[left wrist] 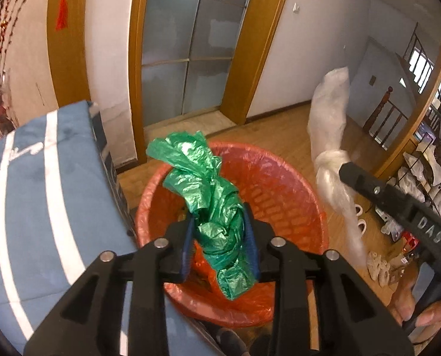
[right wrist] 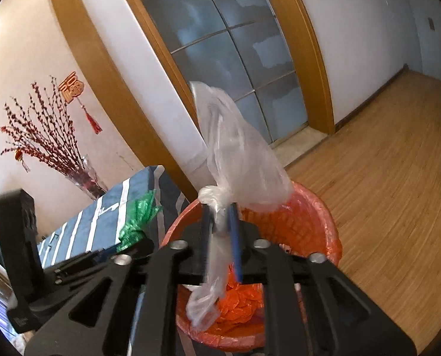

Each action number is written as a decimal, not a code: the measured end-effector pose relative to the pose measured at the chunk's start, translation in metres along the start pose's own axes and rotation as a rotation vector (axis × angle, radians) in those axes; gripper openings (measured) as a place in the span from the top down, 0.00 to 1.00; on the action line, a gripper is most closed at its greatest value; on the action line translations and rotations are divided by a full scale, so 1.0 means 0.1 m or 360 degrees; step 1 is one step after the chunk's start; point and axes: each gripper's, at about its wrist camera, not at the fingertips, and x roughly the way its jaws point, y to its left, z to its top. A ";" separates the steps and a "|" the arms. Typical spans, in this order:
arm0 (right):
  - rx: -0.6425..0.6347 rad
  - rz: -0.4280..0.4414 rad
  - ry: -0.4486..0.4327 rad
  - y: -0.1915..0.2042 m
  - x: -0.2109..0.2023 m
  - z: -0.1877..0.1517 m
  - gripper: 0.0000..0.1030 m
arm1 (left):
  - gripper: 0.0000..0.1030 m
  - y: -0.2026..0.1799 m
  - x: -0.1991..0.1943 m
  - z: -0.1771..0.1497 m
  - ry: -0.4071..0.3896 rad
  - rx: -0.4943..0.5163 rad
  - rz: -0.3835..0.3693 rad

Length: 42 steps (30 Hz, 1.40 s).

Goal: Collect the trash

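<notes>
Two knotted bags over the bin (left wrist: 280, 178): green bag (left wrist: 220, 225) and clear bag (right wrist: 220, 219) sit between part-open jaws; either could snag or drop outside the rim.

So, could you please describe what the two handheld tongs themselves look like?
Both tongs are matte black linkage frames with silver round rivets and blue pads on the fingers. The left tongs and right tongs match. Seen from the left wrist, the right one's arm bears white letters "DAS".
</notes>
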 end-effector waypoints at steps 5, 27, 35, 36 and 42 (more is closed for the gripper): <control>0.0065 -0.0024 0.0012 -0.13 0.03 -0.04 0.61 | 0.54 0.12 0.11 -0.06 0.0045 -0.0027 0.0033; -0.0422 -0.0479 -0.0588 0.83 -1.42 -1.09 0.03 | 0.05 0.41 -1.81 -1.32 -0.0573 -0.0058 0.0465; -0.0423 -0.0592 -0.0560 1.02 -1.62 -1.40 0.02 | 0.04 0.32 -2.16 -1.84 -0.0706 -0.0006 0.0718; -0.0444 -0.0582 -0.0553 1.05 -1.63 -1.44 0.02 | 0.04 0.31 -2.17 -1.88 -0.0708 -0.0002 0.0741; -0.0529 -0.0524 -0.0509 1.17 -1.68 -1.61 0.02 | 0.04 0.36 -2.32 -2.10 -0.0704 -0.0093 0.0741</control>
